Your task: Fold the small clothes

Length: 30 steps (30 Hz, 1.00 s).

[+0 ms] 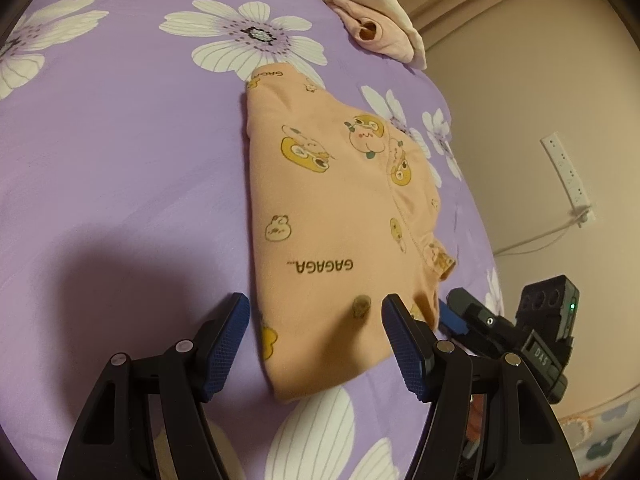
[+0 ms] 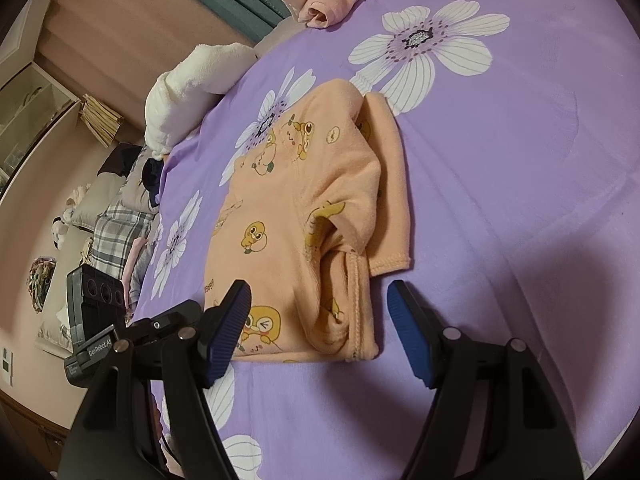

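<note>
Since both the left claw (image 1: 316,334) and the right claw (image 2: 320,322) hover apart and empty over the peach garment's (image 1: 320,200) near hem on the bed (image 1: 120,160), pinching both corners evenly should keep the fold square.

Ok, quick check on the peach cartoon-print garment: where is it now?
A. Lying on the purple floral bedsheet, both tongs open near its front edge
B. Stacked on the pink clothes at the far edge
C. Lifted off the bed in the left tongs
A: the peach garment lies flat on the purple bedsheet, with the left tongs and right tongs open, gripping nothing.
</note>
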Each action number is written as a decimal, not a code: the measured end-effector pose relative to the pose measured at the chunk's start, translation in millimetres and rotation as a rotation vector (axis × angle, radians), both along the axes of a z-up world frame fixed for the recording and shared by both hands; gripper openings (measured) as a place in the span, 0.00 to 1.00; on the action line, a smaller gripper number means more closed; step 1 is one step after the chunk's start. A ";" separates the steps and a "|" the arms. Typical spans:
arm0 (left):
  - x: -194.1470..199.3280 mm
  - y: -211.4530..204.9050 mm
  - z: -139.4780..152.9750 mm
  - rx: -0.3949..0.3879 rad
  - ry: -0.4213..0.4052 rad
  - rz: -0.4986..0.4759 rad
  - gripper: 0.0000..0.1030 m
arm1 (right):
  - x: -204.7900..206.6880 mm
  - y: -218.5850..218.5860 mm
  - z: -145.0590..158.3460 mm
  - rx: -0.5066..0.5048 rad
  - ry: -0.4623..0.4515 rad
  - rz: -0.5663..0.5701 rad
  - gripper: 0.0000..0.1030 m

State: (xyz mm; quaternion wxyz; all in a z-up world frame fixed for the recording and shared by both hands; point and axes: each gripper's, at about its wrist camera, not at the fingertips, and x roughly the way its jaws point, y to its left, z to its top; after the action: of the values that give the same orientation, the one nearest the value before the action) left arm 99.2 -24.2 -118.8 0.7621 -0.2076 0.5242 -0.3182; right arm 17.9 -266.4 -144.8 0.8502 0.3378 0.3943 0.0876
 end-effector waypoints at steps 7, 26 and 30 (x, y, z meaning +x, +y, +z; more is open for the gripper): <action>10.7 -4.8 -0.9 -0.016 0.002 -0.011 0.65 | 9.5 2.1 0.0 -0.014 0.008 0.021 0.70; 41.7 -7.7 -7.5 -0.099 0.032 0.013 0.69 | 49.3 -7.0 -9.0 0.095 0.023 0.033 0.70; 50.3 -13.3 -7.6 -0.102 0.033 0.015 0.69 | 56.7 -9.3 -9.2 0.114 0.023 0.030 0.69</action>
State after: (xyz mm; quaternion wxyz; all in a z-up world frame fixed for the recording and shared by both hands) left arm 149.5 -37.4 -126.5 0.7442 -0.2555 0.5182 -0.3352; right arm 74.6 -275.8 -154.0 0.8237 0.3804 0.4033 0.1189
